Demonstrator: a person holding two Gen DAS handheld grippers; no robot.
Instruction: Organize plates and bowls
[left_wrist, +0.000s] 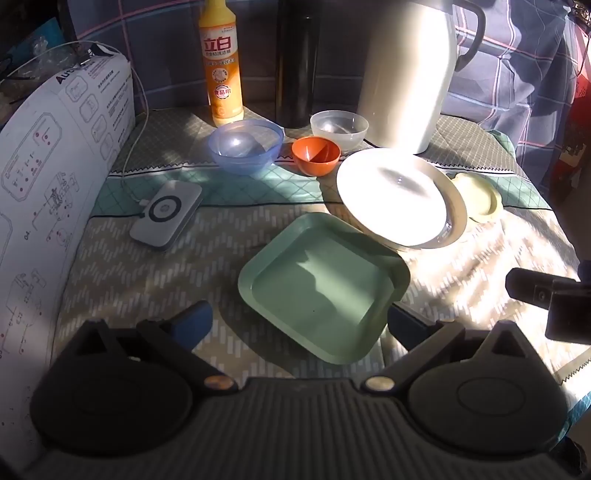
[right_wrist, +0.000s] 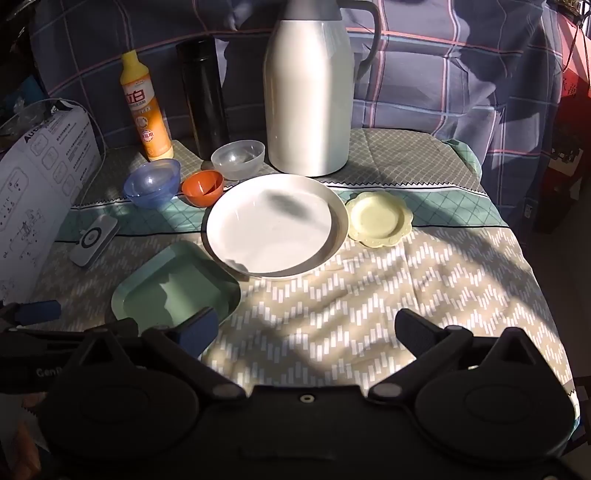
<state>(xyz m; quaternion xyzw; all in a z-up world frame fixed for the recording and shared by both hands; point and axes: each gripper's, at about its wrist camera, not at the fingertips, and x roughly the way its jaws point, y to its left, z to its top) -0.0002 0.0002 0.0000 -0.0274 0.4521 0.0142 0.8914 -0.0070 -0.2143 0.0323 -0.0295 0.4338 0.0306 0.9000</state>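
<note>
A green square plate lies on the cloth-covered table. Behind it is a large white round plate, and to its right a small yellow scalloped plate. At the back stand a blue bowl, an orange bowl and a clear bowl. My left gripper is open, just in front of the green plate. My right gripper is open over bare cloth to the right of the green plate.
A tall white thermos jug, a dark flask and a yellow detergent bottle stand along the back. A white box lines the left side, with a white charger pad beside it. Checked fabric hangs behind.
</note>
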